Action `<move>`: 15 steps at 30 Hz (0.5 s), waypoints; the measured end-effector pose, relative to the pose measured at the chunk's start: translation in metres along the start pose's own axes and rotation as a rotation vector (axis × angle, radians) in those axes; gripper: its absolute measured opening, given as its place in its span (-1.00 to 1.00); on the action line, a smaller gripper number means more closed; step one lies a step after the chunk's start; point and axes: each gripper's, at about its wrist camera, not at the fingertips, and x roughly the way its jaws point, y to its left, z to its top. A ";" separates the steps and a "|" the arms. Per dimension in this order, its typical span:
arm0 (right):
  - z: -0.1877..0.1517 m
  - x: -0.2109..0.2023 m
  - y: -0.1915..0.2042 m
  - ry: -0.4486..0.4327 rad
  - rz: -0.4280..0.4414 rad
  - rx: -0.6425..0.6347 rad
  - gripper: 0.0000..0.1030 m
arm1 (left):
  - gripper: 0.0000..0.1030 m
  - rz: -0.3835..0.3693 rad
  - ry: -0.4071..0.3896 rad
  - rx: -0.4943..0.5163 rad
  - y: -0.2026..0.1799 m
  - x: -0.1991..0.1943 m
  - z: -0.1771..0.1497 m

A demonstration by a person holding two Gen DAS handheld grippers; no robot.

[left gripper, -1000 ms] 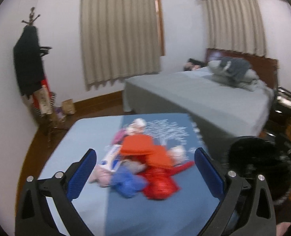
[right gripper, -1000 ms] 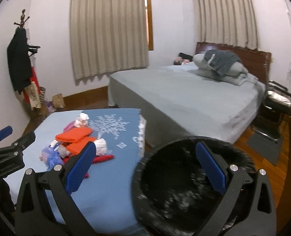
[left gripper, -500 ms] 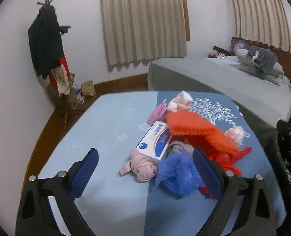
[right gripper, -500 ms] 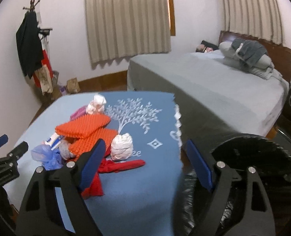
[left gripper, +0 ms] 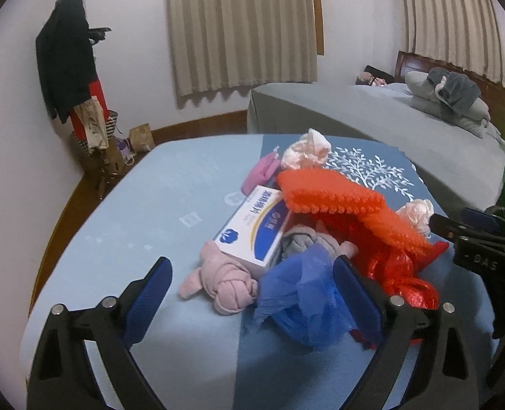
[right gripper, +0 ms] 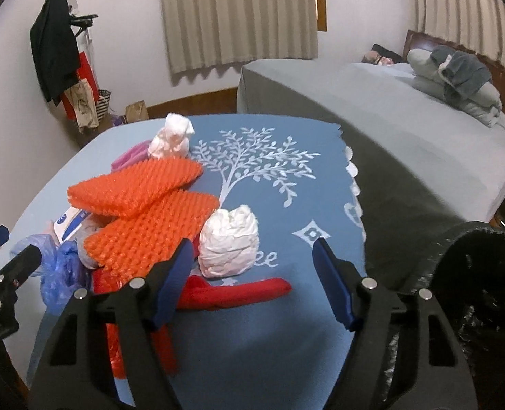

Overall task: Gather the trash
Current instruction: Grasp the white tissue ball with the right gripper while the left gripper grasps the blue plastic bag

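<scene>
A heap of trash lies on the blue-clothed table point(left gripper: 170, 205): a white and blue box point(left gripper: 256, 227), a knotted pink cloth point(left gripper: 223, 282), a blue plastic bag point(left gripper: 307, 300), orange bubble sheets point(right gripper: 143, 205), a red plastic bag point(left gripper: 396, 266), a red strip point(right gripper: 239, 292) and white crumpled wads point(right gripper: 230, 241). My left gripper point(left gripper: 252, 300) is open, its jaws either side of the pink cloth and blue bag. My right gripper point(right gripper: 252, 282) is open just before the near white wad and red strip. A black bin bag point(right gripper: 481, 294) gapes at the table's right.
A grey bed point(right gripper: 406, 126) with pillows stands beyond the table. A coat rack point(left gripper: 71, 68) with dark clothes and bags stands in the left corner. Curtains point(left gripper: 242, 27) cover the windows. The table point(right gripper: 273, 191) has a white tree print on its darker half.
Both grippers have moved closer to the heap and lower. The left now frames the pink cloth and blue bag. The right has swung from the black bag to the white wad.
</scene>
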 end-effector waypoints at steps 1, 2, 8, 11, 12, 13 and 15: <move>0.000 0.004 0.001 0.005 0.001 -0.006 0.35 | 0.81 -0.002 0.005 0.003 -0.001 0.003 -0.001; 0.000 0.007 0.002 0.010 0.003 -0.010 0.33 | 0.81 -0.001 0.010 0.005 -0.002 0.005 -0.001; 0.001 0.026 0.006 0.053 0.018 -0.012 0.21 | 0.81 -0.006 0.017 0.002 -0.004 0.011 0.000; 0.001 0.035 0.007 0.094 0.045 -0.013 -0.05 | 0.81 -0.010 0.018 0.010 -0.007 0.011 0.000; 0.001 0.037 0.006 0.102 0.056 -0.010 -0.19 | 0.81 -0.013 0.018 0.010 -0.007 0.010 0.000; 0.001 0.039 0.006 0.110 0.077 -0.009 -0.27 | 0.81 -0.017 0.019 0.008 -0.008 0.010 0.000; 0.002 0.039 0.007 0.108 0.086 -0.013 -0.34 | 0.81 -0.023 0.021 0.004 -0.008 0.009 0.000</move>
